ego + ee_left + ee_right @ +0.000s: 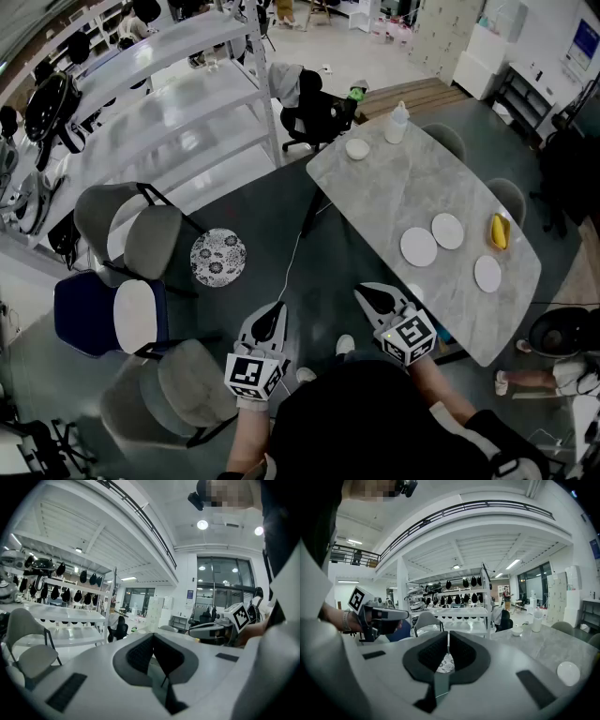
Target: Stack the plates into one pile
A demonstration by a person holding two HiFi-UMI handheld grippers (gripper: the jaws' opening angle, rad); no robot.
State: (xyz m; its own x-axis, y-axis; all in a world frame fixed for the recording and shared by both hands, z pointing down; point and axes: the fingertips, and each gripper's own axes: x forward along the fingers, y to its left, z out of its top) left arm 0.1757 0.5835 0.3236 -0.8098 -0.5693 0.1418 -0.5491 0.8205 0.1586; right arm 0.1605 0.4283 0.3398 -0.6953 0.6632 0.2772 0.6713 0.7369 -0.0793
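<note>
head view: white plates (419, 247) lie apart on the gray table (394, 187), none stacked
left gripper (278, 307): jaws pressed together, nothing between them, held off the table's edge
right gripper (361, 292): jaws pressed together, empty, at the table's near edge
patterned plate (218, 258): off the table, beside the chairs (155, 239)
bowl (357, 148): far end of the table, near a bottle (397, 123)

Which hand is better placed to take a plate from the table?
Right. The right gripper is at the table edge, close to the plates; the left gripper is over the floor, farther away.
</note>
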